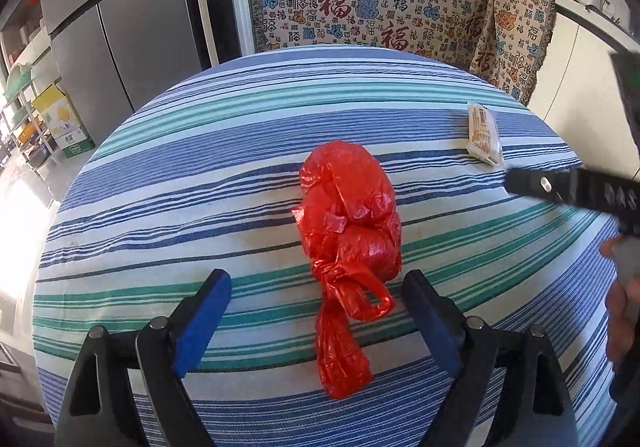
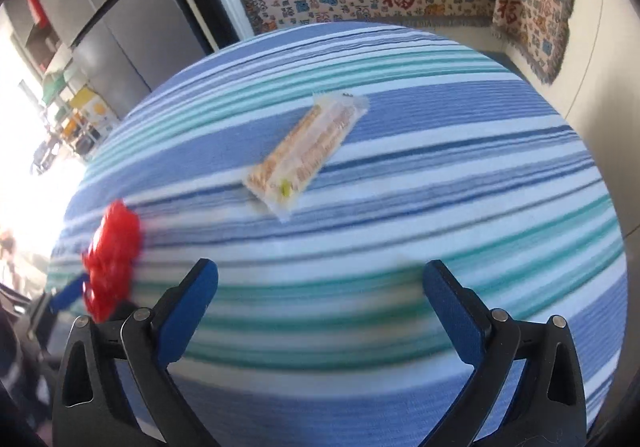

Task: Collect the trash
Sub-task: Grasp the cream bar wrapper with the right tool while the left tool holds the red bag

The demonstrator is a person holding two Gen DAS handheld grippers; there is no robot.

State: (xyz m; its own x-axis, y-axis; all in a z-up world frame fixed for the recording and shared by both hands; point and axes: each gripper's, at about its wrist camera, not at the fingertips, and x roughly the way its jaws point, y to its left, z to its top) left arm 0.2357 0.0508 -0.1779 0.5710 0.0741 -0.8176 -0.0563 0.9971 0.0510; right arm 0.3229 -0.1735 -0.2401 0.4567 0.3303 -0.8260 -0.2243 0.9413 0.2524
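A knotted red bag [image 1: 350, 231] is lying on the striped tablecloth [image 1: 200, 183] of a round table; the left gripper [image 1: 316, 283] is hanging over it with its jaws spread wide, the bag's tied handles lying between them, untouched. The right gripper [image 2: 320, 273] is also standing wide open and holding nothing; a wrapped snack packet [image 2: 306, 151] is lying flat on the cloth ahead of it, well apart from the bag.
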